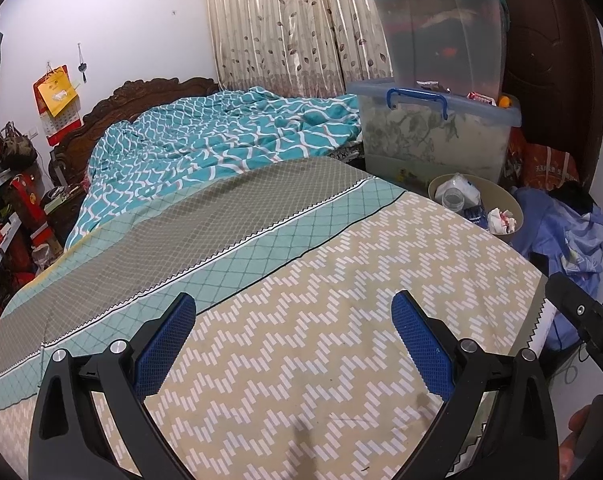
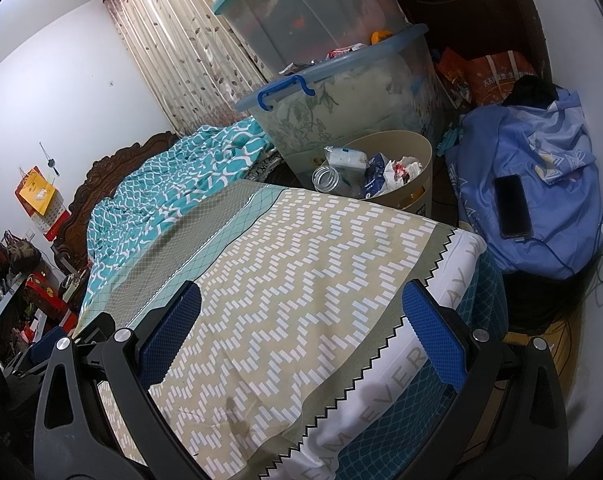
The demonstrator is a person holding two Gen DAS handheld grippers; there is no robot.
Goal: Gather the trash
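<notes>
Left gripper (image 1: 293,344) hangs over the bed (image 1: 301,320), jaws spread wide, nothing between the blue pads (image 1: 161,344). Right gripper (image 2: 301,340) also over the bed near its corner, jaws spread, empty.

Trash sits in the bin (image 2: 417,184), a tan round tub on the floor just beside the bed's far edge, in front of the stacked boxes (image 2: 341,92). In the bin: a clear bottle (image 2: 327,179) lying on its side with the mouth facing the camera, a white pack (image 2: 347,160), a blue wrapper (image 2: 375,178), and crumpled tissue (image 2: 405,168) with red marks, maybe print or stain, too small to tell. Left view shows the same bin (image 1: 513,208) at the right, past the bed edge.

Bed surface near both grippers is bare patterned sheet. Teal quilt (image 1: 221,132) bunched at the headboard end. Blue cloth pile (image 2: 541,184) right of the bin, with a phone (image 2: 513,206) lying on it. The right gripper's body shows at the lower right edge of the left view.
</notes>
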